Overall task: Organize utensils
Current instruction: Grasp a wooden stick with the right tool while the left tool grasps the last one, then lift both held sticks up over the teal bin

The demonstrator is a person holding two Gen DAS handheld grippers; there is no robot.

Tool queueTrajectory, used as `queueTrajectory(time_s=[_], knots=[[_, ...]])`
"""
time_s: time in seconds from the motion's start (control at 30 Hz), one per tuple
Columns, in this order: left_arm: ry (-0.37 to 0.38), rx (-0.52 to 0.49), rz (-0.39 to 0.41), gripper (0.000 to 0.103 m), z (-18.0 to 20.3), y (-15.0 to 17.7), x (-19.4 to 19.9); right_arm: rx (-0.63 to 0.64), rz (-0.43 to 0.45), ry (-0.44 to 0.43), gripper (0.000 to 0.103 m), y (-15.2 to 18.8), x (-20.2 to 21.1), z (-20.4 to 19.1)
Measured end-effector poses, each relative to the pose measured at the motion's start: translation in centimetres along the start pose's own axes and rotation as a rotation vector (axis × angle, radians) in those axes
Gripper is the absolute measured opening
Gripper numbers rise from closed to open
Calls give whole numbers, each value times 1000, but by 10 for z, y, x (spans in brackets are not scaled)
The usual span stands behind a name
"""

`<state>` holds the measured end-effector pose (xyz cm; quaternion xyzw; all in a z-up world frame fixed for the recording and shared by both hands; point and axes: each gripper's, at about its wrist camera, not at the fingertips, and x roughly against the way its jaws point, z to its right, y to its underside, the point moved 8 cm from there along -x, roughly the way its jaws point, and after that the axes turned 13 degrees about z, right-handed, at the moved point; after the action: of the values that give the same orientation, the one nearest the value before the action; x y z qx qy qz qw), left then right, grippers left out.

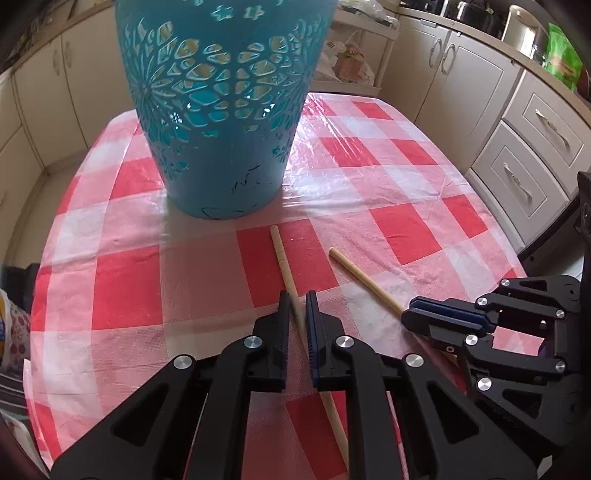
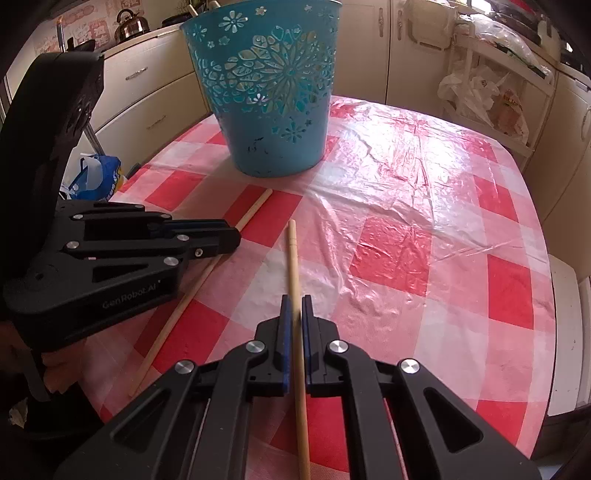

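Note:
Two wooden chopsticks lie on the red-and-white checked tablecloth (image 1: pixel 399 225) in front of a tall blue cut-out basket (image 1: pixel 221 110). My left gripper (image 1: pixel 297 295) straddles the left chopstick (image 1: pixel 282 258); its jaws are narrow, with small gaps to the stick. My right gripper (image 2: pixel 295 299) is shut on the right chopstick (image 2: pixel 292 254), which still rests low over the cloth. In the left wrist view the right gripper (image 1: pixel 410 314) covers the near end of the right chopstick (image 1: pixel 365 280). In the right wrist view the left gripper (image 2: pixel 236 236) sits over the left chopstick (image 2: pixel 255 210), and the basket (image 2: pixel 273 92) stands beyond.
Cream kitchen cabinets (image 1: pixel 528 155) surround the table. A rack with plastic bags (image 2: pixel 491 96) stands behind it. A blue-and-white bag (image 2: pixel 96 177) sits off the table's left edge. A kettle (image 2: pixel 131 22) is on the far counter.

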<state>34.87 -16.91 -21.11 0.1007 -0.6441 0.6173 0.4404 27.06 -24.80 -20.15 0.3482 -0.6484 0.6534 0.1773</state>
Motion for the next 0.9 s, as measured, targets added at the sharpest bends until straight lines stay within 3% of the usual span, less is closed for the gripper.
queueTrajectory(time_s=[0.2, 0.27, 0.33, 0.47, 0.6, 0.73, 0.9], knots=[[-50, -124, -10, 8, 9, -1, -2, 35, 3, 0, 6, 2, -3, -2], [-29, -123, 1, 5, 11, -2, 2, 2, 21, 2, 6, 2, -1, 0], [-15, -111, 74, 5, 11, -10, 15, -65, 69, -16, 6, -2, 7, 4], [71, -77, 347, 5, 12, -43, 71, -245, 286, -62, 6, -26, 34, 19], [40, -54, 586, 5, 0, -82, 125, -344, 478, -92, 6, -48, 57, 25], [-21, 9, 758, 5, -24, -126, 162, -400, 536, -90, 6, -53, 55, 29], [-71, 83, 891, 5, -50, -177, 183, -505, 492, -101, 6, -45, 39, 45]])
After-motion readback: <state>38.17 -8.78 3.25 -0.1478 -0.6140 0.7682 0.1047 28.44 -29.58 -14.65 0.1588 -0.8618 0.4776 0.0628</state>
